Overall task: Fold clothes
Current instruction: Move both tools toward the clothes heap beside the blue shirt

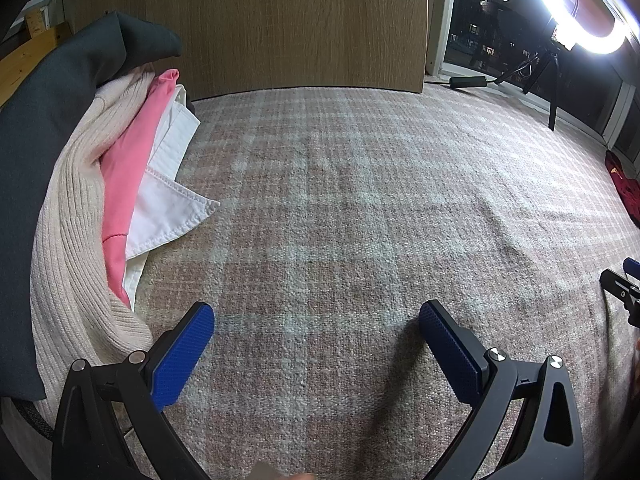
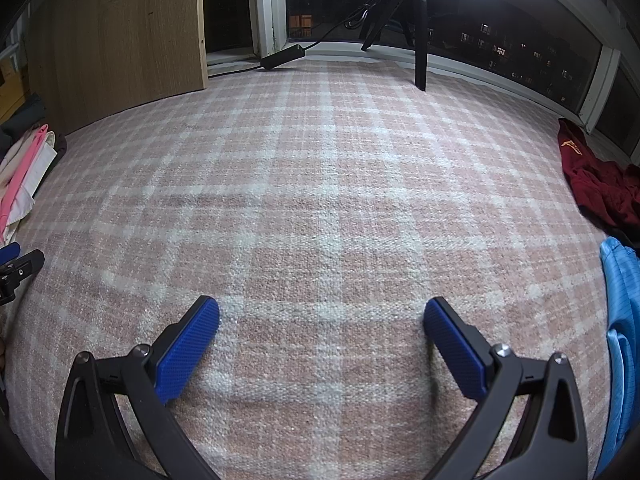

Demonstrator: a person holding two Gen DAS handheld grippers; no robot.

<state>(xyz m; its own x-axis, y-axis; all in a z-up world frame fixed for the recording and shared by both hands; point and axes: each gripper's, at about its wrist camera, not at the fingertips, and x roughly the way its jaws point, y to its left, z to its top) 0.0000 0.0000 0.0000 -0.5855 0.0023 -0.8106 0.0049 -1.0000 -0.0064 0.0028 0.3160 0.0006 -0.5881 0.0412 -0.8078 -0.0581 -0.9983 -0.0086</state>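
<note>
Hovering wide open and empty over the bare middle of the plaid blanket (image 1: 340, 208): left hand-held gripper (image 1: 316, 320) and right hand-held gripper (image 2: 322, 316). Lying nearer the left one, along the blanket's left edge: clothes pile (image 1: 120, 184), long axis running front to back. Sitting at the right edge, nearer the right one: maroon garment (image 2: 596, 184) and blue garment (image 2: 620, 320).

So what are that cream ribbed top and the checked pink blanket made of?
The cream ribbed top looks like knitted wool or acrylic: soft, matte vertical ribs. The checked pink blanket seems a nubbly woven fabric, with a pebbly, matte weave; the fibre is unclear.
</note>
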